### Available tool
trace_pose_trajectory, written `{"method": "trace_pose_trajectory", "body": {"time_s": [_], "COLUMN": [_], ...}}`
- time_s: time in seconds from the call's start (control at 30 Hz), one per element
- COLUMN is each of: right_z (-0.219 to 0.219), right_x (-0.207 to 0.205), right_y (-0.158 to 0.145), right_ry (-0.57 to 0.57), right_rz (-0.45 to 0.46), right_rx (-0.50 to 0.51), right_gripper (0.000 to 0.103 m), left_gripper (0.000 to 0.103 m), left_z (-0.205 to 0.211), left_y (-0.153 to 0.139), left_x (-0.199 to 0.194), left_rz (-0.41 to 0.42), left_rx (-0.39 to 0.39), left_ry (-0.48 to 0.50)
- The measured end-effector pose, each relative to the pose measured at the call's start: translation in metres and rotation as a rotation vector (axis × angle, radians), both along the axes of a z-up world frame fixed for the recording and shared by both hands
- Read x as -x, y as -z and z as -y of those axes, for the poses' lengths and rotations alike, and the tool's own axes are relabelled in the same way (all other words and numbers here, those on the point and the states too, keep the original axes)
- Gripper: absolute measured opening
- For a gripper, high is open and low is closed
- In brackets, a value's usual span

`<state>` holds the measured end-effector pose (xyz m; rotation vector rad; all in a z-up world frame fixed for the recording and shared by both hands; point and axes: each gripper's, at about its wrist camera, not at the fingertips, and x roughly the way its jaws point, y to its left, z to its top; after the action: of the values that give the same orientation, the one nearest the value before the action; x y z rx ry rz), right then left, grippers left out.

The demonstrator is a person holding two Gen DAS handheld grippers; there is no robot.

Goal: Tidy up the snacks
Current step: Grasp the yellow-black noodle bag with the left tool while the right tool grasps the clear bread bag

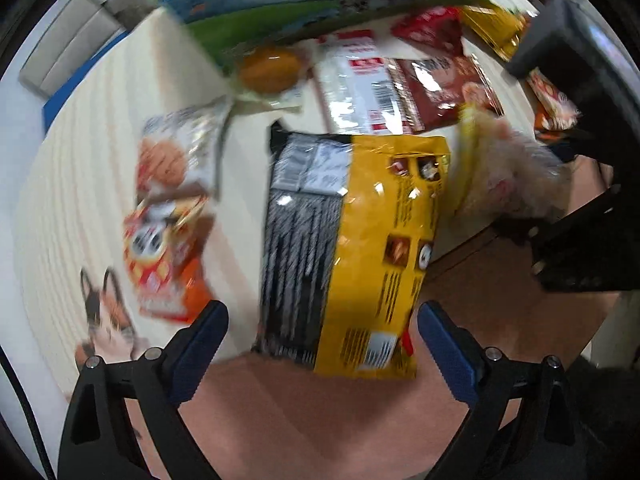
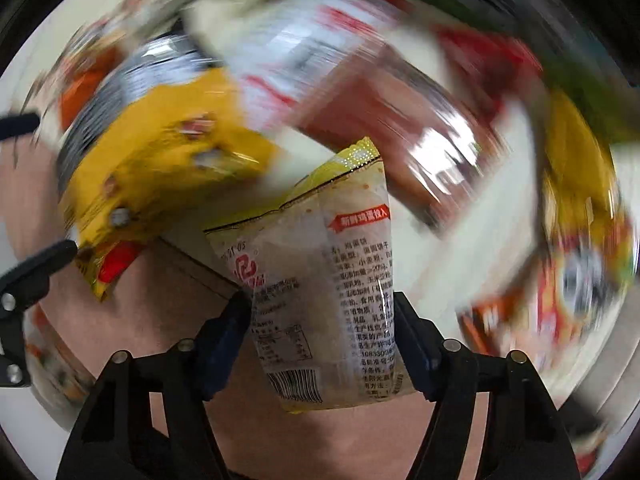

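Note:
A yellow and black snack bag (image 1: 344, 236) lies at the edge of the white table, its lower end hanging over a cardboard box. My left gripper (image 1: 322, 320) is open, its fingers on either side of the bag's lower end, apart from it. My right gripper (image 2: 322, 312) is shut on a pale yellow-edged packet (image 2: 320, 276) with printed text and a barcode, held above the cardboard box. That packet also shows blurred at the right of the left wrist view (image 1: 504, 168). The yellow and black bag shows in the right wrist view (image 2: 160, 168).
Several snack packs lie on the white table (image 1: 80, 184): orange and red ones (image 1: 168, 232), a red and clear pack (image 1: 400, 88), a round orange item (image 1: 268, 68), a large blue-green bag (image 1: 304, 0). A cardboard box (image 1: 500, 308) sits below. A black container (image 1: 592, 80) stands right.

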<state>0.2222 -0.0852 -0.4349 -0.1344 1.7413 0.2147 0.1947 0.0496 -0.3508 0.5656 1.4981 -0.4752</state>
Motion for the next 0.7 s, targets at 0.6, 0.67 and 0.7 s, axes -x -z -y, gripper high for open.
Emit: {"method": "trace_pose_trajectory", "body": {"time_s": [0.6,0.67,0.7], "right_z": [0.100,0.095,0.097], "right_x": [0.036,0.034,0.036], "right_y": [0.006,0.004,-0.004], "right_ry": [0.633,0.604,0.588], "right_rz": [-0.154,-0.130,-0.120], "right_rx": [-0.160,-0.150,-0.138], "right_gripper": [0.063,0.072,0.078], "left_gripper": [0.086,0.086,0.086], "left_z": [-0.021,-0.021,-0.019], "left_y": [0.044,0.044,0.044], "left_x": [0.009,0.017,0.022], "left_rz": [-0.213,-0.166,-0.144], "left_rx": [0.002,0.005,0.001], "left_ry": [-0.544,-0.541,-0.517]}}
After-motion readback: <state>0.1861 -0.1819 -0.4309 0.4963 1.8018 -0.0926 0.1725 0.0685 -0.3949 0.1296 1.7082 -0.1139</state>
